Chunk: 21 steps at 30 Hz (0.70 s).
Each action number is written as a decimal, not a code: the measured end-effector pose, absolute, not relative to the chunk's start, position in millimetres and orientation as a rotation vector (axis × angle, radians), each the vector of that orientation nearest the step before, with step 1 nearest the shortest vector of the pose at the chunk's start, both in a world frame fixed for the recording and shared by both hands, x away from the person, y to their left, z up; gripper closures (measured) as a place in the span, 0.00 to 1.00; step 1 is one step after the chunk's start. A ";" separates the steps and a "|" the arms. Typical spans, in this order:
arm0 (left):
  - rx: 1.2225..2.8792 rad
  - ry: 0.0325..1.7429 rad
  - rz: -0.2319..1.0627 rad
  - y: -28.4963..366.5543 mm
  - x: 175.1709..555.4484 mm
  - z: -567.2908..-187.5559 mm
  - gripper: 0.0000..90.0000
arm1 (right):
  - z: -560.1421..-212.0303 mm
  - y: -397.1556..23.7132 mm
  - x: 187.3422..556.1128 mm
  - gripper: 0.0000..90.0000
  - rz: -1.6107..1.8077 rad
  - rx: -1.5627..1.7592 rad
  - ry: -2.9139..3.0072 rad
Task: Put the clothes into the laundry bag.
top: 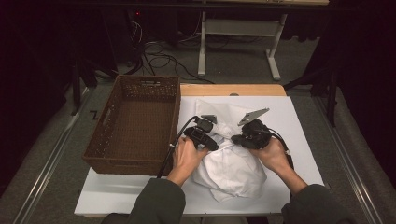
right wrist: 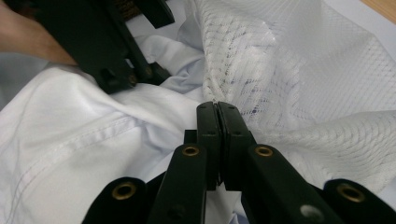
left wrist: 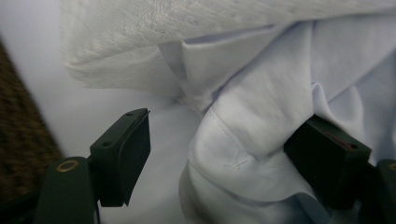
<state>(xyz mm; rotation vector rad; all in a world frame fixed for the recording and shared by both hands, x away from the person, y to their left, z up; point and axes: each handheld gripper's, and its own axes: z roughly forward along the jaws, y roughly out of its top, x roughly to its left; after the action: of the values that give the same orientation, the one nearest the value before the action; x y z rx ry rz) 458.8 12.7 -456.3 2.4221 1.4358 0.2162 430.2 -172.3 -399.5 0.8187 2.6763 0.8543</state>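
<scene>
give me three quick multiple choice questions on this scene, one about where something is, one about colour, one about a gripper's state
1. Where does the basket stand relative to the white cloth?
A. to its left in the high view
B. to its right in the high view
C. on top of it

2. What colour is the basket?
A. white
B. brown
C. blue

3. How do the jaws of the left gripper stand?
A. pressed together on the mesh bag
B. apart, with a fold of cloth between them
C. clamped on the basket rim

Answers:
1. A, the basket sits at the left edge of the white board, the cloth at its middle.
2. B, its woven walls are dark brown.
3. B, the left gripper view shows a wide gap between the pads; the right gripper, by contrast, is closed where the cloth meets the mesh bag.
</scene>
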 end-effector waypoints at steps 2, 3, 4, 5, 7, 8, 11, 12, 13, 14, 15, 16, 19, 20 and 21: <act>2.389 1.435 0.191 13.1 460.2 -460.1 0.30 | -399.8 -172.5 430.9 0.99 0.849 0.827 2.675; 2.383 1.421 0.169 13.9 460.1 -459.9 0.35 | -400.2 -172.7 431.6 0.99 0.851 0.830 2.676; 2.373 1.405 0.144 14.5 459.8 -459.4 0.42 | -400.4 -172.8 432.3 0.99 0.854 0.830 2.675; 2.365 1.398 0.117 15.3 459.9 -458.6 0.50 | -400.6 -172.6 432.9 0.99 0.856 0.830 2.674; 2.361 1.392 0.107 16.1 460.7 -456.9 0.61 | -400.6 -171.3 433.4 0.99 0.856 0.833 2.677; 2.346 1.386 0.105 17.1 461.3 -455.9 0.67 | -400.4 -170.6 433.5 0.99 0.854 0.836 2.676; 2.314 1.340 0.131 17.8 458.1 -451.1 0.83 | -398.1 -169.9 433.1 0.99 0.852 0.835 2.672; 2.307 1.318 0.143 18.5 455.5 -447.8 0.85 | -396.6 -169.7 433.1 0.99 0.849 0.833 2.668; 2.295 1.297 0.155 19.6 452.3 -443.7 0.86 | -395.2 -170.0 433.4 0.99 0.848 0.829 2.667; 2.288 1.274 0.165 21.3 449.0 -438.9 0.87 | -393.8 -169.8 433.9 0.99 0.852 0.837 2.663; 2.276 1.255 0.177 23.1 445.0 -433.6 0.87 | -392.7 -169.8 435.2 0.99 0.860 0.832 2.662; 2.268 1.230 0.190 25.1 440.9 -427.9 0.88 | -391.4 -168.8 435.6 0.99 0.863 0.845 2.660; 2.227 1.190 0.211 31.1 429.8 -411.4 0.89 | -389.2 -162.3 436.9 0.99 0.871 0.845 2.660; 2.222 1.178 0.220 33.0 426.9 -406.4 0.90 | -388.3 -158.9 436.7 0.99 0.876 0.834 2.662; 2.220 1.168 0.229 34.5 424.3 -401.9 0.90 | -387.4 -155.0 436.1 0.99 0.885 0.825 2.662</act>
<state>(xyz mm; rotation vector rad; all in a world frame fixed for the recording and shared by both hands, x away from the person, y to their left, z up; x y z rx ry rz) 424.3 34.5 -401.9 2.2203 1.1683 0.2288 436.1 -155.0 -387.4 0.8247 2.6622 0.8852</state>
